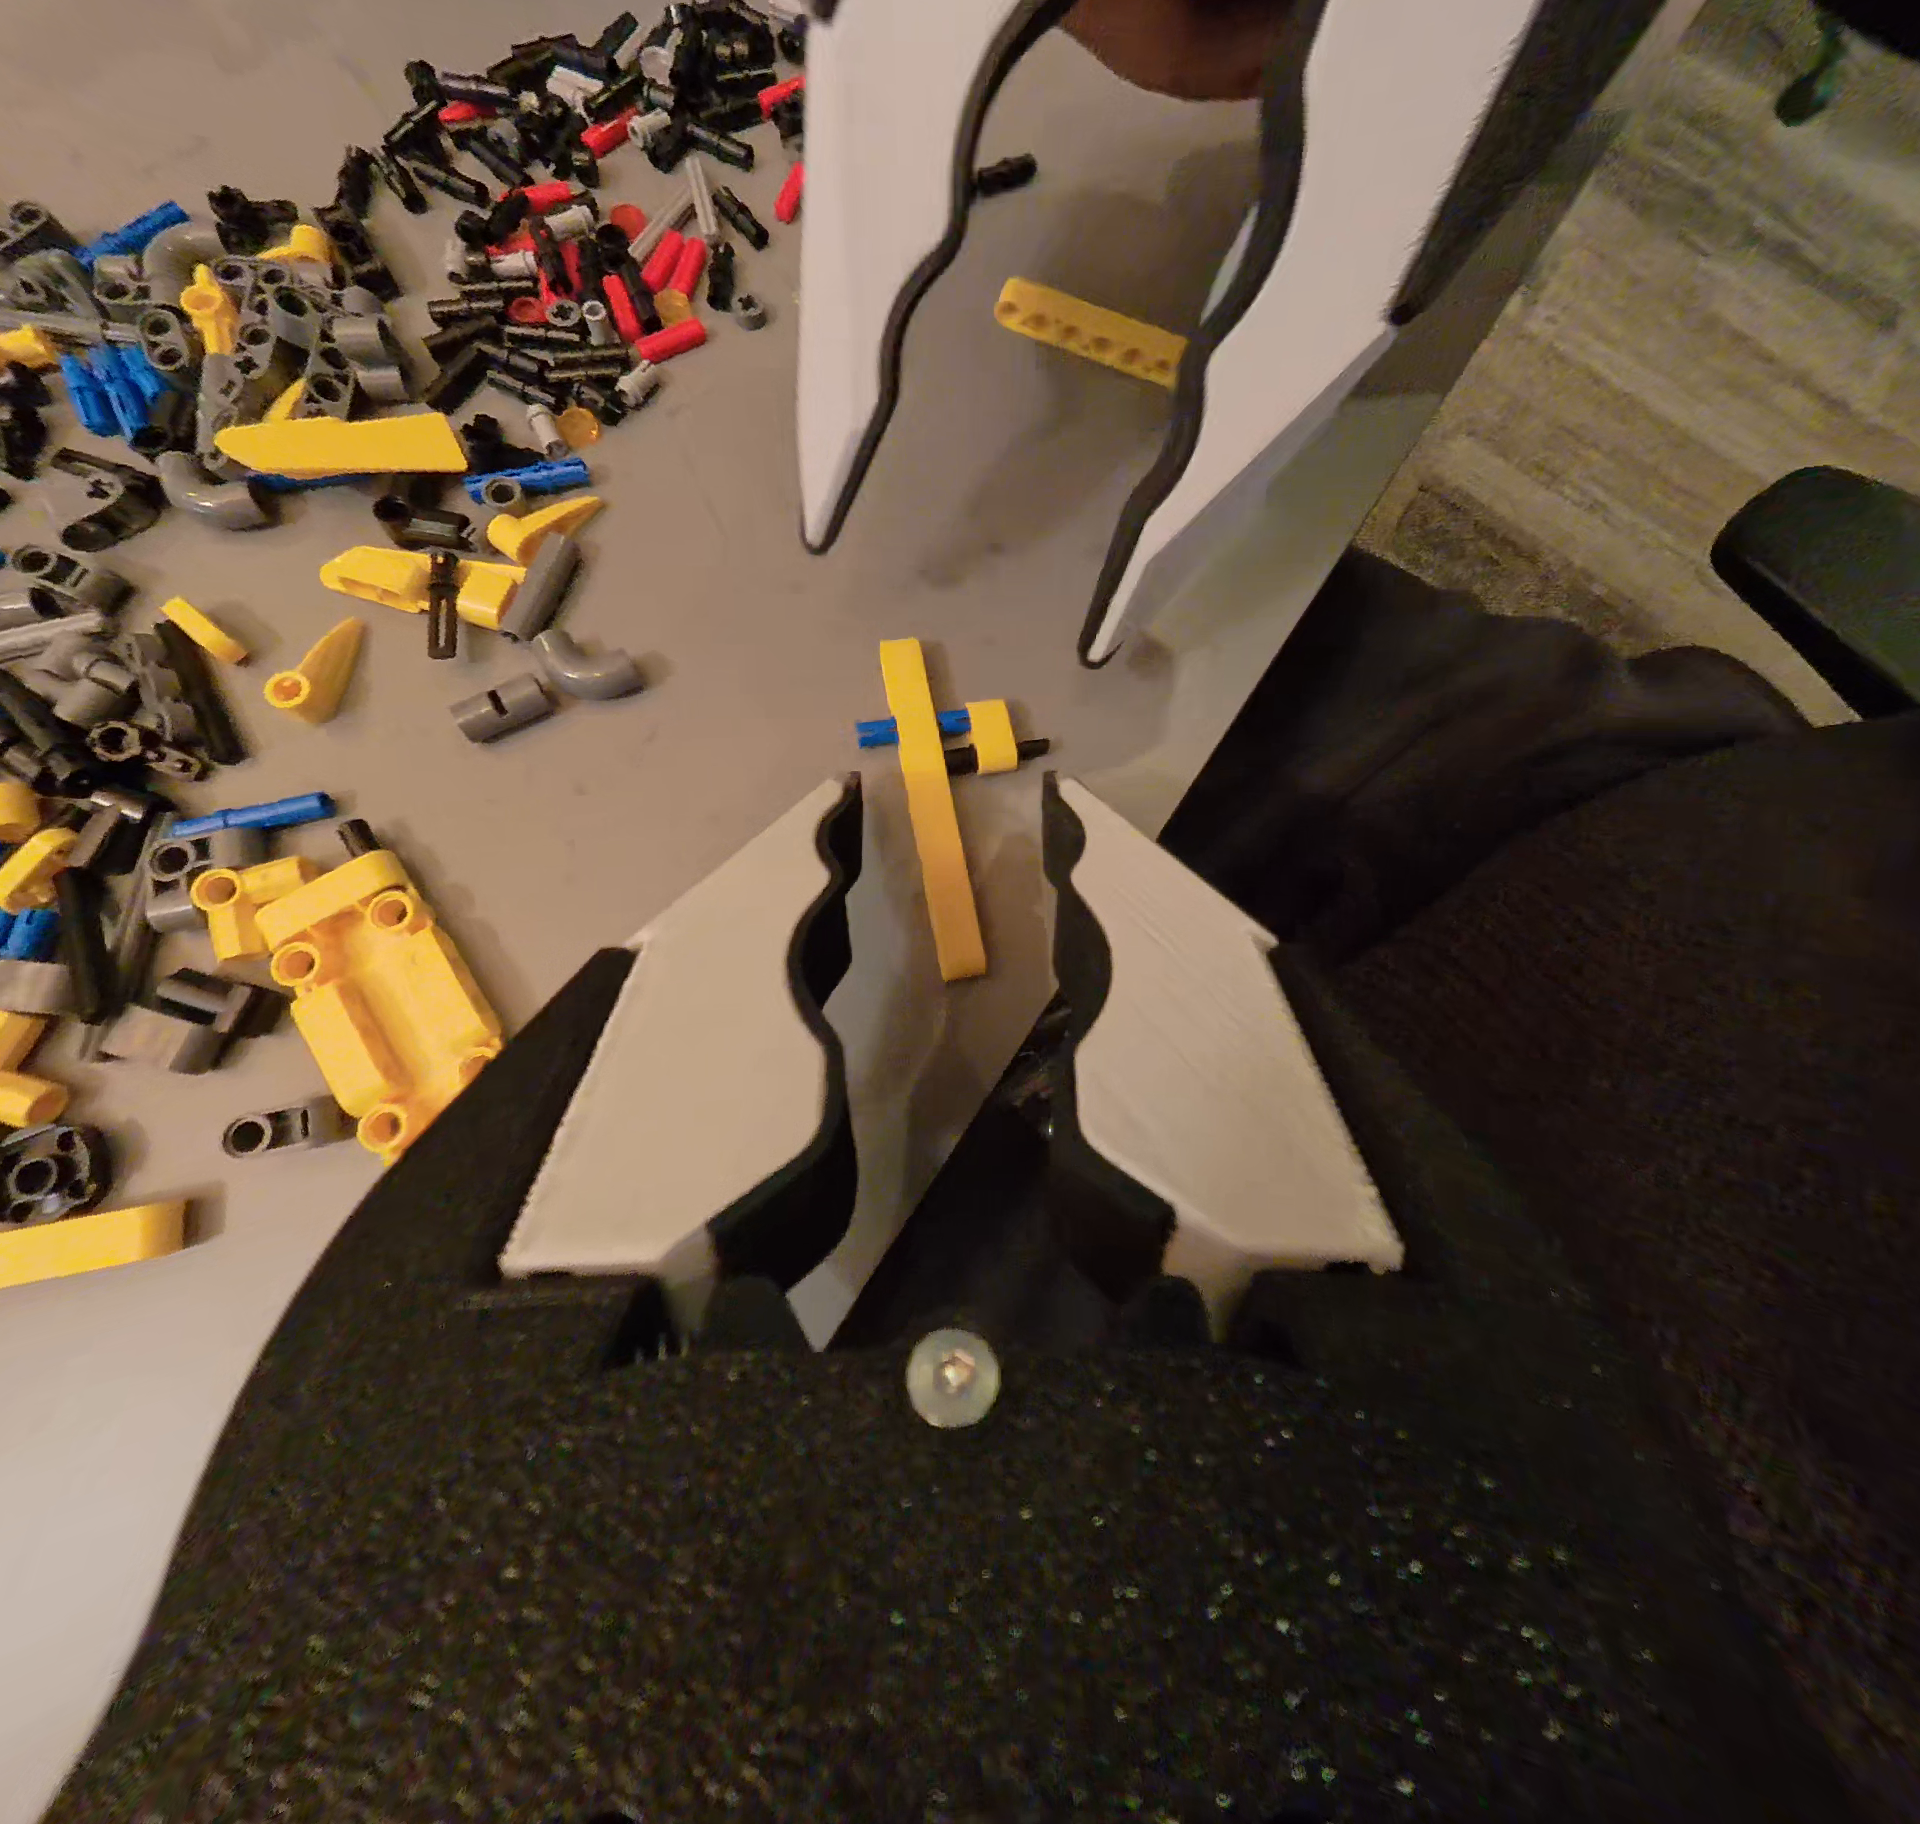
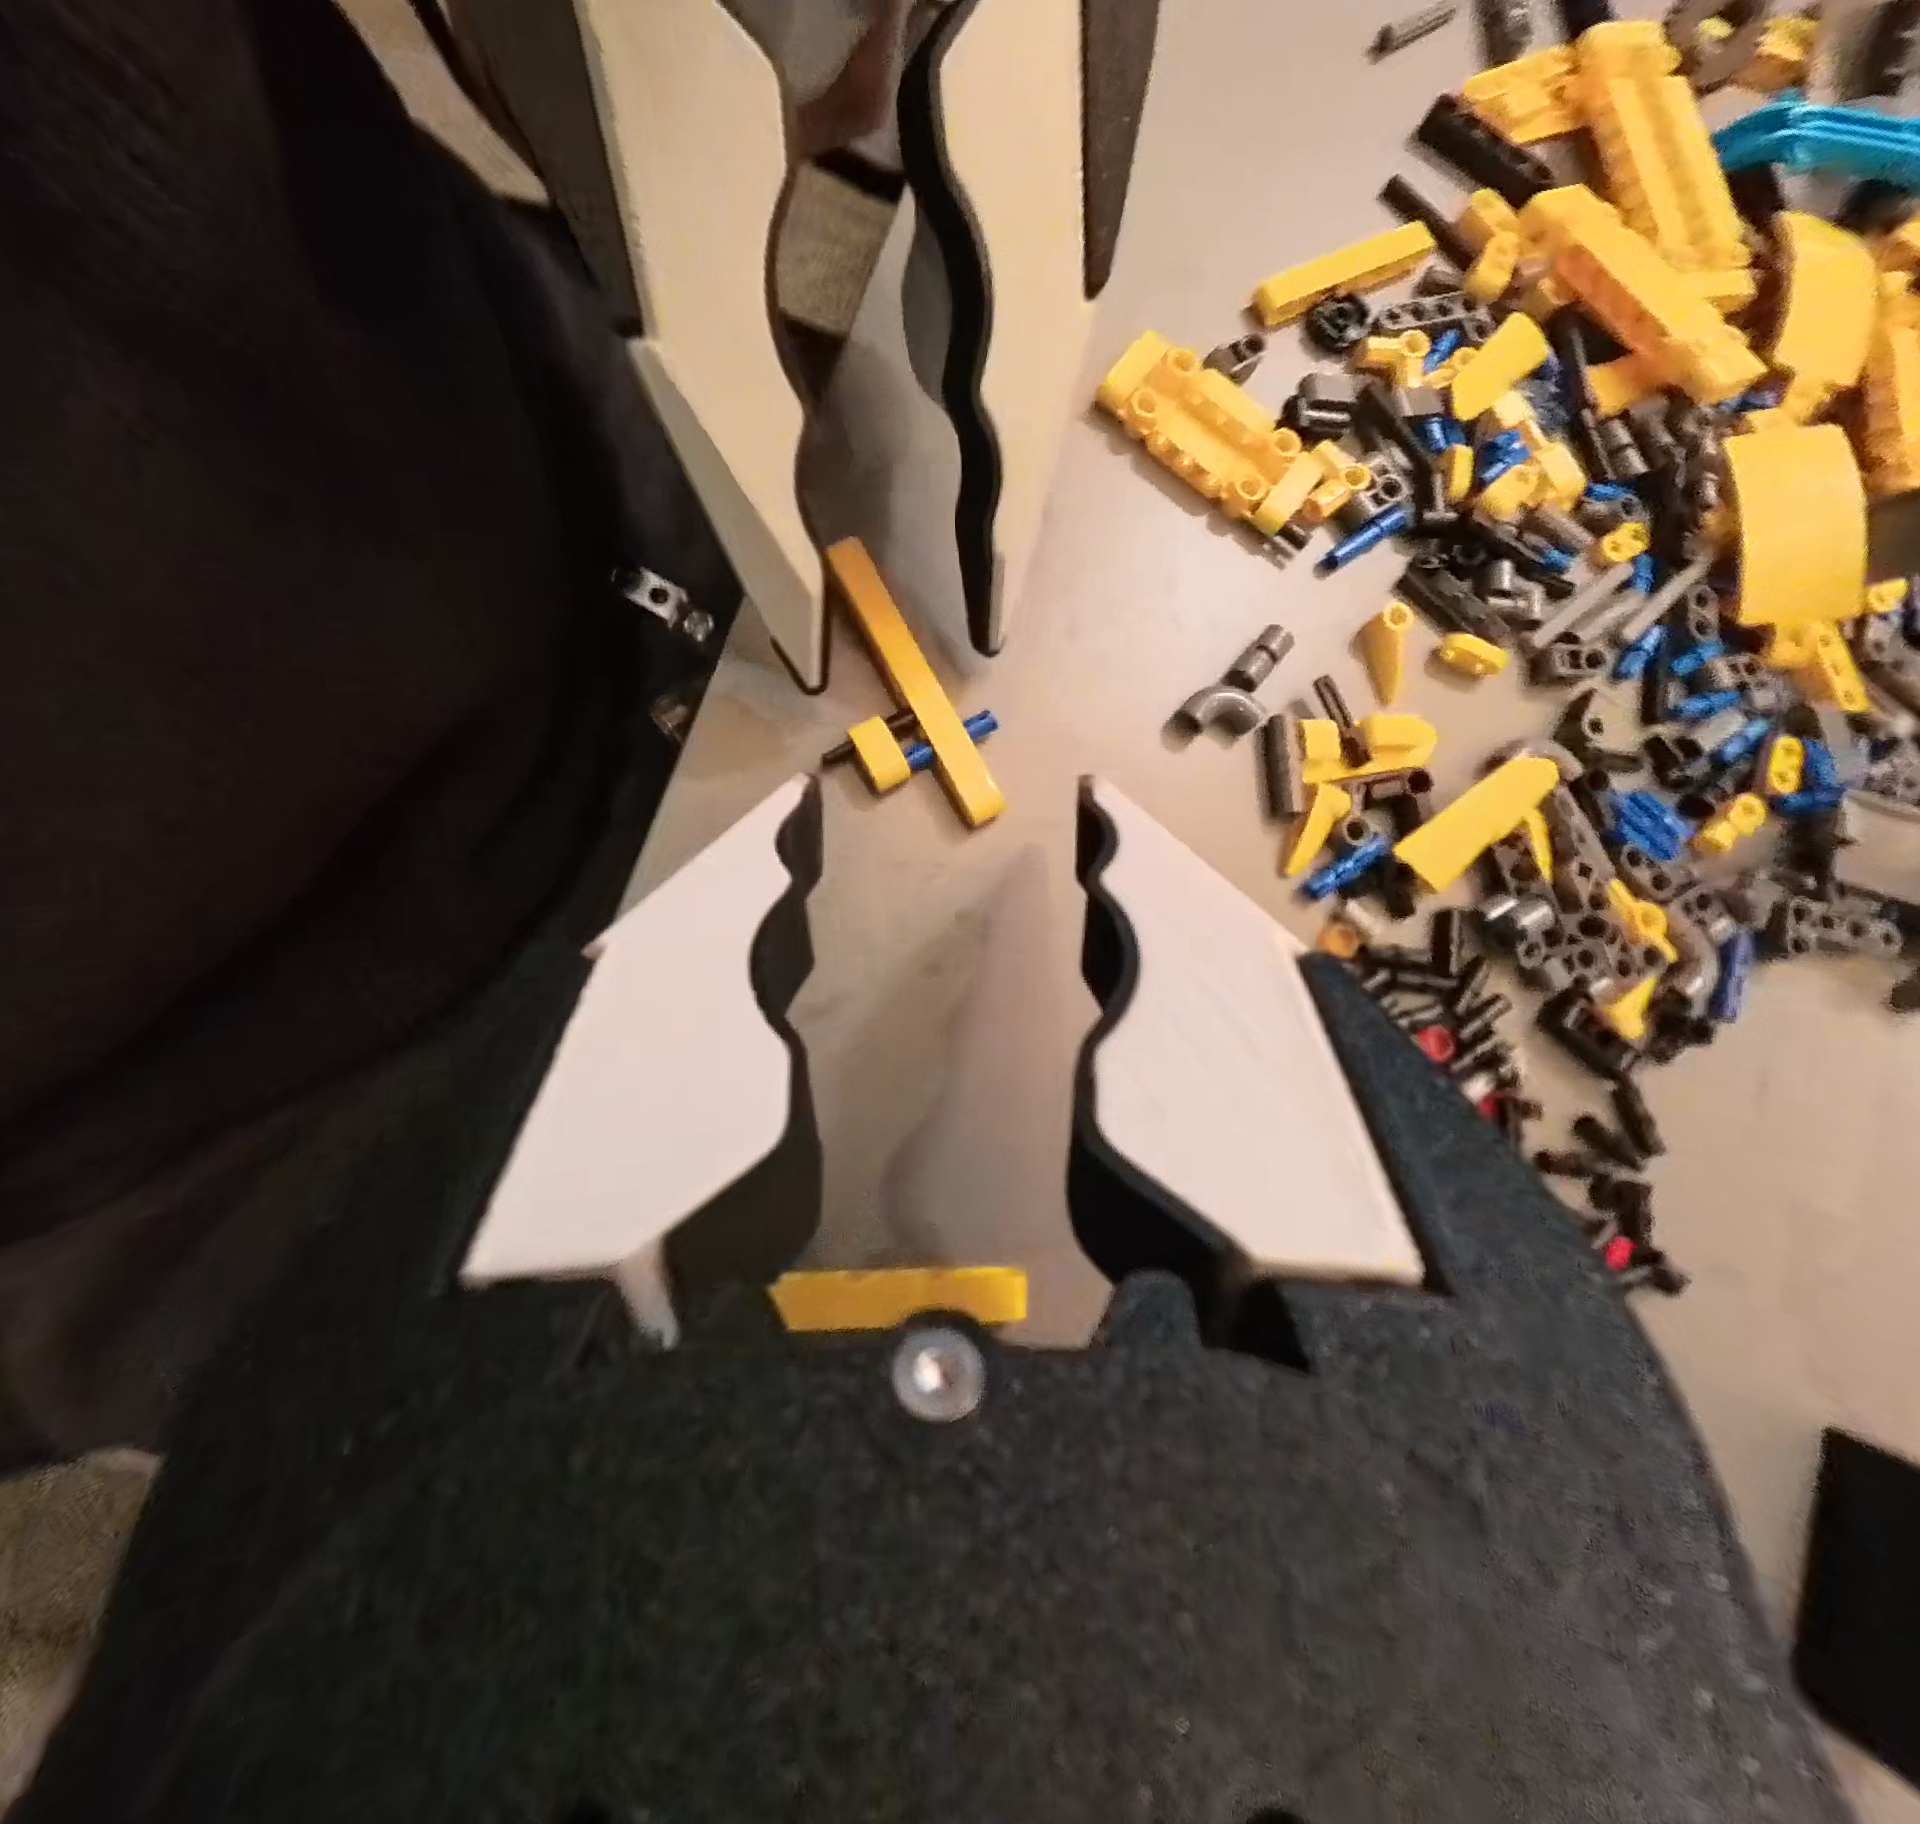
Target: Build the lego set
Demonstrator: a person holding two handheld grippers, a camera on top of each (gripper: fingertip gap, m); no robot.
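A small assembly lies on the grey table [image 1: 727, 694]: a long yellow beam [image 1: 930, 818] crossed by a blue pin [image 1: 883, 730], with a short yellow piece [image 1: 992, 735] on a black pin. My left gripper [image 1: 954, 785] is open, its fingers on either side of the beam's near end. My right gripper [image 1: 958, 600] comes in from the opposite side, open and empty, tips just beyond the assembly. In the right wrist view the beam [image 2: 914, 683] lies between my right gripper [image 2: 948, 787] and the left gripper [image 2: 894, 662]. A second yellow holed beam [image 1: 1091, 335] lies behind the right fingers.
Loose black and red pins [image 1: 582, 247] and grey, blue and yellow parts [image 1: 208, 372] cover the left of the table, with a large yellow block [image 1: 374, 1005]. The pile [image 2: 1558, 631] shows in the right wrist view. The table edge and a person's dark clothing [image 1: 1558, 943] are close. Left and right tips are no more than a few centimetres apart. From the left gripper's tips to the large yellow block [image 1: 374, 1005] is close to 9 centimetres. It turns up in the right wrist view [image 2: 1226, 433] as well.
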